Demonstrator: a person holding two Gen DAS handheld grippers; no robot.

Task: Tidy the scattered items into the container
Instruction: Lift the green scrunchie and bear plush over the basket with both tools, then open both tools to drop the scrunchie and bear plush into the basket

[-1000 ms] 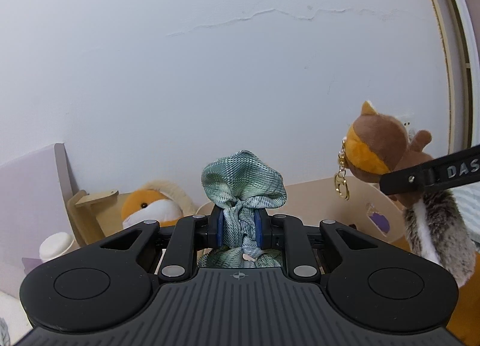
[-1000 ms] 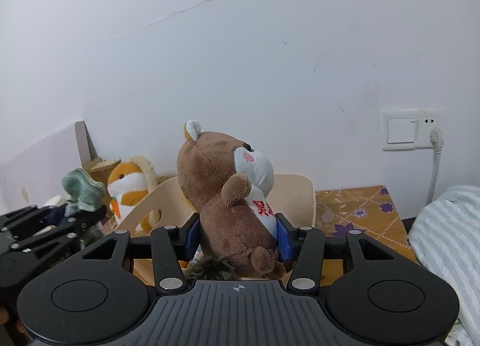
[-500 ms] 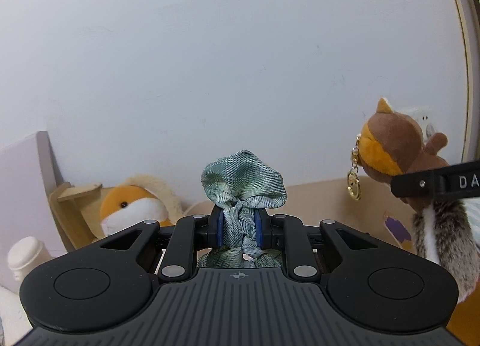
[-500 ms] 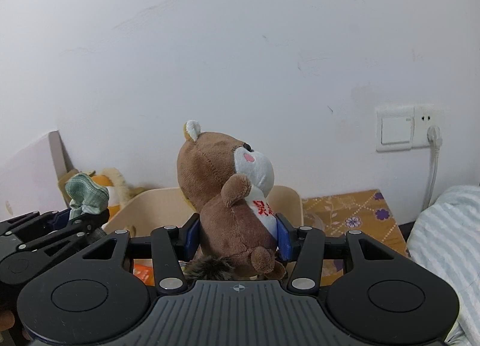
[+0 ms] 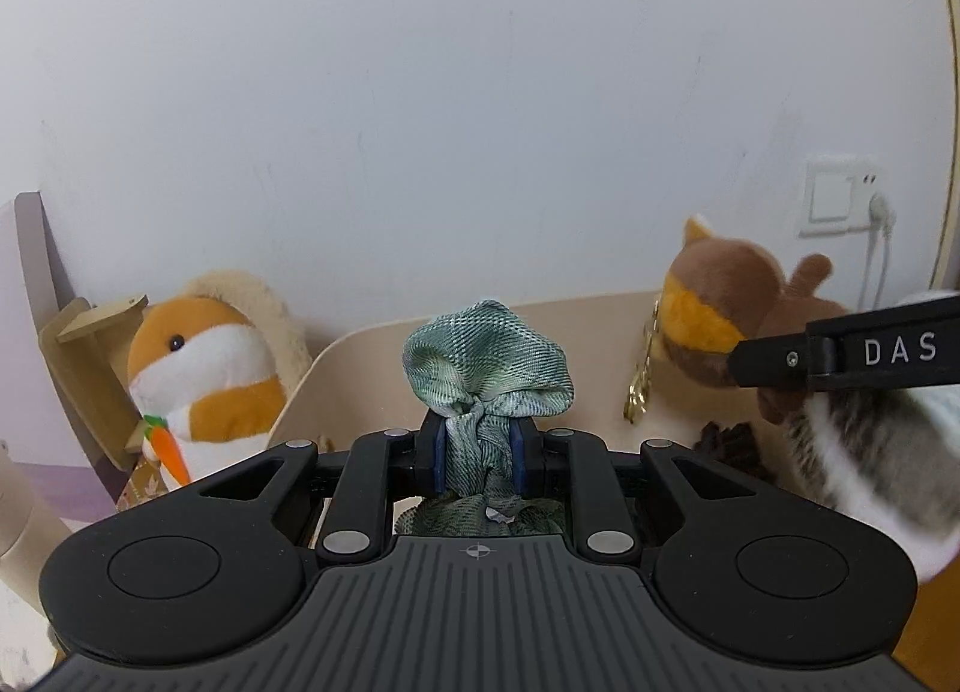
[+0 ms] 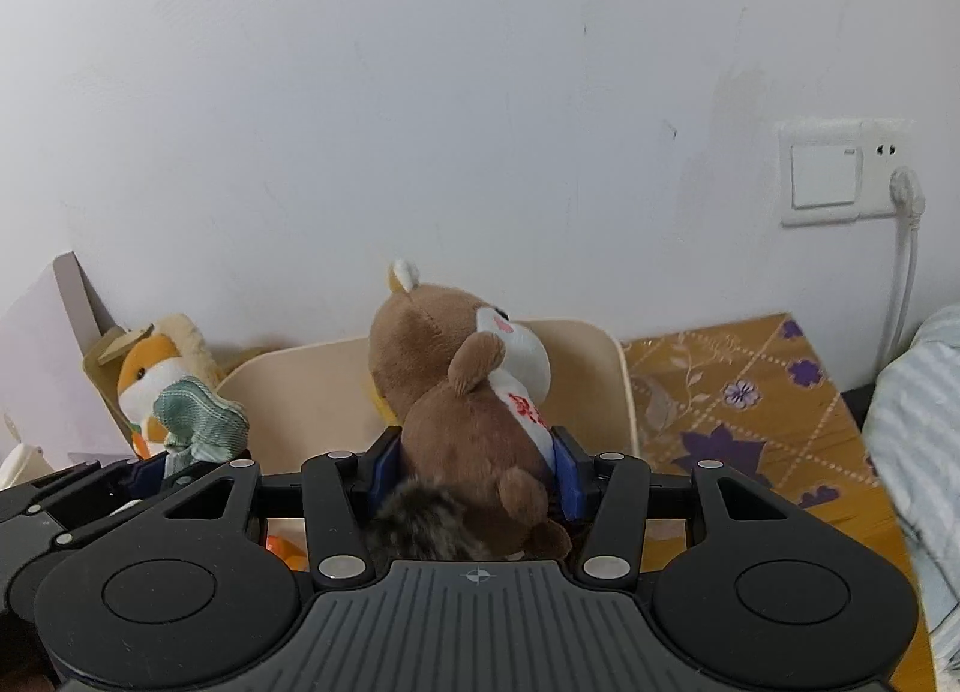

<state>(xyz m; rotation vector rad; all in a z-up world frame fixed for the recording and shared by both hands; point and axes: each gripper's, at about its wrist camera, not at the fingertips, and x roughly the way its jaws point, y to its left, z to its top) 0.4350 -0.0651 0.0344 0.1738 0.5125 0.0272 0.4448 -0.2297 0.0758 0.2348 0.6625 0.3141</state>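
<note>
Since the earlier frames both grippers are coming lower and closer to the beige round-cornered plastic container [image 6: 621, 386]; its rim is now sitting larger in both views and the wall crack is no longer showing. The left gripper [image 5: 478, 455] is clamping the bunched green woven cloth [image 5: 487, 368], jaws nearly closed on its gathered neck; the right gripper [image 6: 477, 467] is gripping the brown plush squirrel [image 6: 462, 386] around the body, jaws held partly apart by its bulk. Both items are being carried over or just in front of the container; neither is released yet. Something orange is showing low inside the container, too hidden to identify. The orange-and-white hamster plush with a carrot [image 5: 207, 377] is standing outside the container's left wall, apparently awaiting collection. The squirrel is soft, with a grey furry tail and a gold keychain [image 5: 641, 386]; the cloth is limp and crumpled.
</note>
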